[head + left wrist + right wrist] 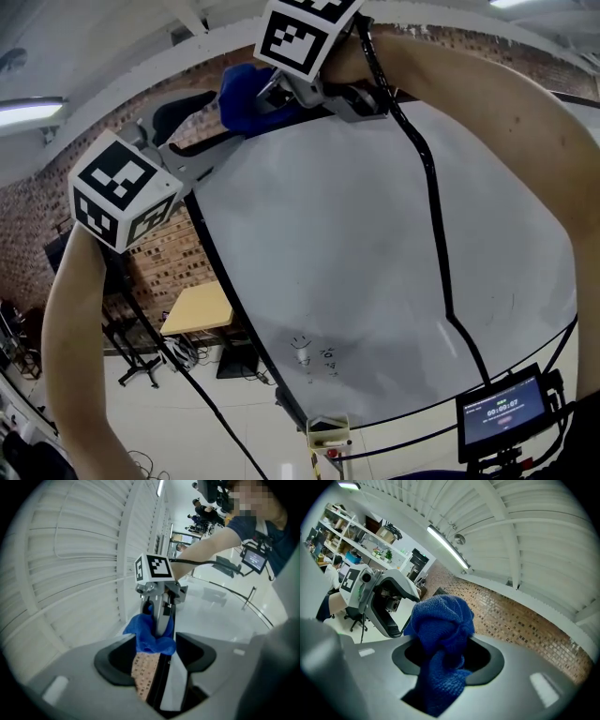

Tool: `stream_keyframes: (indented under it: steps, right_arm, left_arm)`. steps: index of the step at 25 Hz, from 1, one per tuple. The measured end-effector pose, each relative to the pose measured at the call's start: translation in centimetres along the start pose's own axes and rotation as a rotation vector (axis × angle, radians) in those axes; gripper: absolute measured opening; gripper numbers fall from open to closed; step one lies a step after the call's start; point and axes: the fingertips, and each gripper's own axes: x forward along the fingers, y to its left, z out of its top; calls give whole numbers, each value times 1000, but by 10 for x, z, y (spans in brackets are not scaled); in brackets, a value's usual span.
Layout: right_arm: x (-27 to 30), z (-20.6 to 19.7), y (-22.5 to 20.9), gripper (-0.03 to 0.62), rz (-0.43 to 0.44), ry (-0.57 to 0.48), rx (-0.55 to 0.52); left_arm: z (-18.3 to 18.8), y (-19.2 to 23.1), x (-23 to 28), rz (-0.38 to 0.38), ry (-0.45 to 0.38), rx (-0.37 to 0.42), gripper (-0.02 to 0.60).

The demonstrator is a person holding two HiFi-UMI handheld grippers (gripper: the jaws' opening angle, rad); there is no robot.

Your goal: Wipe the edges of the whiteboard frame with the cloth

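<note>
Right gripper point(440, 663) is pinching bunched blue cloth point(440, 620) at top-left corner of black whiteboard frame point(158, 681); left gripper point(157, 660) is straddling it, jaws apart; remaining edges probably pending.

We see a blue cloth point(440, 634) of nubby, matt knit. The whiteboard point(356, 262) looks smooth and faintly glossy, its frame point(158, 686) dark; the brick wall point(520, 625) behind is rough.

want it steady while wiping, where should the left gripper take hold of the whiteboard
The thin black frame on the whiteboard's left edge, edge-on from the side, one jaw per flat face; the left gripper straddles it there.
</note>
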Motion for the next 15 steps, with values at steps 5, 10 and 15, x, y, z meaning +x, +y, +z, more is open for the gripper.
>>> stream_keyframes:
  steps: [5,10,15]
  right_arm:
    - [0,-5,-9,196,-13,7,22]
    - [-4,-10,-18,196,-30,-4,47]
    - [-7,-21,-27,196,-49,5,60]
  left_arm:
    - [-2,5,7,-4,10,11,265]
    - [-2,1,18,-26,16,23,265]
    - [3,-4,30,-48,2,25,265]
